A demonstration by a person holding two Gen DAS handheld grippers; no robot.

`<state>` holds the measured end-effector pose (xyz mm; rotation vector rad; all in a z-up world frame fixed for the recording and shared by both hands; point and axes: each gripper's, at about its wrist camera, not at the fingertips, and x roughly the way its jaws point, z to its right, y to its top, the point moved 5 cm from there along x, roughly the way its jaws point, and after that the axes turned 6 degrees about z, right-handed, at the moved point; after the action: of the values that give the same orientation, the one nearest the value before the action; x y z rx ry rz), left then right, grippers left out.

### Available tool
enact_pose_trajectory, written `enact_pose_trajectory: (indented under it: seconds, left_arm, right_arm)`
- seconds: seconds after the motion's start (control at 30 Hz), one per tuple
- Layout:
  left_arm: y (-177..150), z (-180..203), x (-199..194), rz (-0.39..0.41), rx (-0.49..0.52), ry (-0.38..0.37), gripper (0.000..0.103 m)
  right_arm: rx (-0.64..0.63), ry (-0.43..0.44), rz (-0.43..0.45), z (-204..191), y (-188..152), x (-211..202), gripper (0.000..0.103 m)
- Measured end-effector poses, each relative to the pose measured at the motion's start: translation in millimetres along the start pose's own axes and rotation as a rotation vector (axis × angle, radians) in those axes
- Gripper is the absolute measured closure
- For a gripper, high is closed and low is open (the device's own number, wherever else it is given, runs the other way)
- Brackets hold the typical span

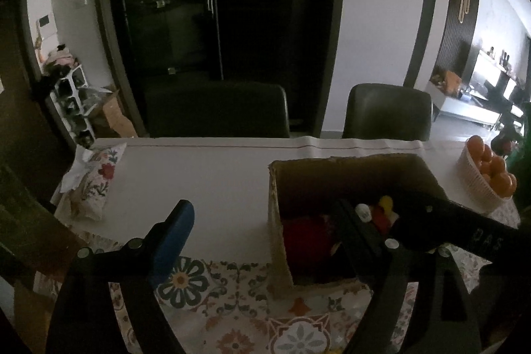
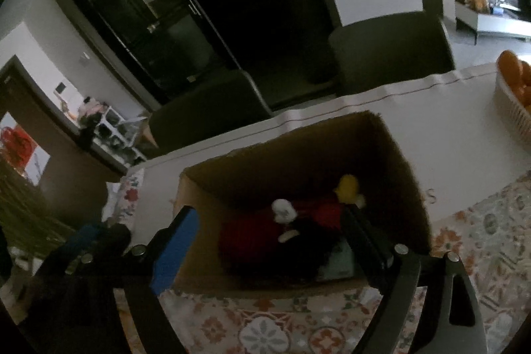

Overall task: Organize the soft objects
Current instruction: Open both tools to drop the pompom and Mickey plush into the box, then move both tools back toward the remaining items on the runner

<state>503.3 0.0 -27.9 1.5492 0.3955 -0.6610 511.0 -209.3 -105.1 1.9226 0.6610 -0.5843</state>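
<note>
An open cardboard box (image 1: 275, 221) stands on the table and shows in the right wrist view (image 2: 199, 198) too. Inside it lie soft toys: a red one (image 1: 305, 234) and a plush with red, black, white and yellow parts (image 2: 318, 211). My left gripper (image 1: 265, 221) is open and empty, to the left of the box, with its right finger over the box. My right gripper (image 2: 268, 234) is open and empty, spread over the box above the toys. It shows in the left wrist view (image 1: 431, 221) above the box's right side.
A floral cloth bundle (image 1: 96, 181) lies at the table's left edge. A white basket of oranges (image 1: 488, 178) stands at the right, also in the right wrist view (image 2: 514, 102). Two dark chairs (image 1: 388, 111) stand behind the table. A patterned cloth (image 1: 239, 304) covers the near part.
</note>
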Motion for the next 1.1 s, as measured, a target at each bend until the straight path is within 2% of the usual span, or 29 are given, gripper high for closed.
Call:
enact_pose_trajectory:
  seconds: [0.27, 0.5, 0.8, 1.1]
  left_arm:
    - [-14.5, 0.4, -25.2, -0.017, -0.025, -0.005, 0.015]
    - [-30.5, 2.9, -54.1, -0.028, -0.026, 0.014, 0.014]
    - [-58.2, 12.2, -90.0, -0.028, 0.014, -0.006, 0.013]
    - [-86.5, 21.6, -115.8, -0.029, 0.107, -0.014, 0.013]
  right_arm:
    - [-0.088, -0.065, 0.049, -5.0, -2.4, -36.4, 0.014]
    - [-0.152, -0.083, 0.077, -7.2, -14.9, -70.4, 0.014]
    - [-0.176, -0.071, 0.057, -5.5, -45.6, -100.8, 0.014]
    - [-0.178, -0.077, 0.030, 2.2, -79.1, -120.7, 0.014]
